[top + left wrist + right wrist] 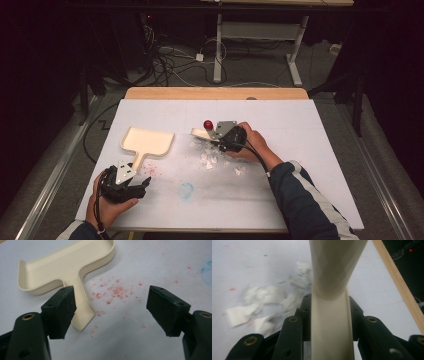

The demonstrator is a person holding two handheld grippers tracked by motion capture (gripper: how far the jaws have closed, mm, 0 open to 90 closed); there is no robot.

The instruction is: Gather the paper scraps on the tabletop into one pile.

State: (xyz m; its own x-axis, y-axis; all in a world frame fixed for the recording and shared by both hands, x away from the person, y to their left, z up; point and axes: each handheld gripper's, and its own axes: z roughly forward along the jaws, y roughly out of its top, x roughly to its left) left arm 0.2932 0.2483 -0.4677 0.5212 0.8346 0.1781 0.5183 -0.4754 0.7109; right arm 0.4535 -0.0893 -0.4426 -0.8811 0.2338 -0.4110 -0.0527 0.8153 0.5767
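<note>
The right gripper [329, 315] is clamping the cream handle of a brush [332, 280], its jaws pressing tight on both sides; in the high view the brush [200, 133] is sitting to the right of the dustpan [147, 141], just beside a small red thing [208, 123]; white paper scraps [209, 160] are lying right of the dustpan, near the brush; the left gripper [111, 311] is hanging with its jaws spread wide and gripping nothing, the dustpan's handle [81, 307] lying by its left jaw; red crumbs [112, 290] are scattered just beside that handle on the white table [310, 130].
</note>
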